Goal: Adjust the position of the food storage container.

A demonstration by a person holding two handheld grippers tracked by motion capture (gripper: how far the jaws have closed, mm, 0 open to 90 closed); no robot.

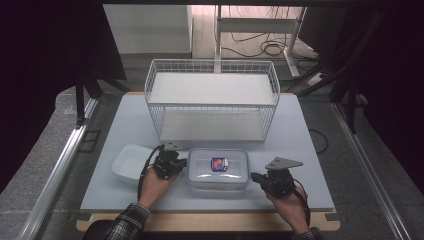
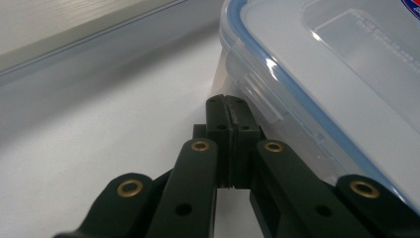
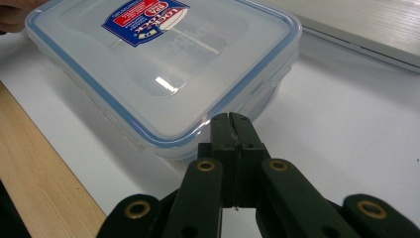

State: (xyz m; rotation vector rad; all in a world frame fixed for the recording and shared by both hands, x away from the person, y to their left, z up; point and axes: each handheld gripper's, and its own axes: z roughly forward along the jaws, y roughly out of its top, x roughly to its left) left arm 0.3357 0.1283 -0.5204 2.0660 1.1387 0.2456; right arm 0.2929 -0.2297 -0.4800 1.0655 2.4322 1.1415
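The clear lidded food container is sitting near the front edge of the desk, about midway between its left and right edges, with its blue-sealed lid clipped on and a red and blue label on top. The left gripper is resting at the container's left end, its fingers pressed together with nothing between them, their tips lying right by the side clip of the lid. The right gripper is lying at the container's right end, near its front right corner; its fingers are likewise closed flat on each other and holding nothing, the tips just beside the container's rim. A person's hand is gripping each tool, coming in over the front edge. Left of the left gripper, a shallow white tray is lying on the desk. Farther back, toward the rear edge, a white wire basket rack with two shelves is standing.
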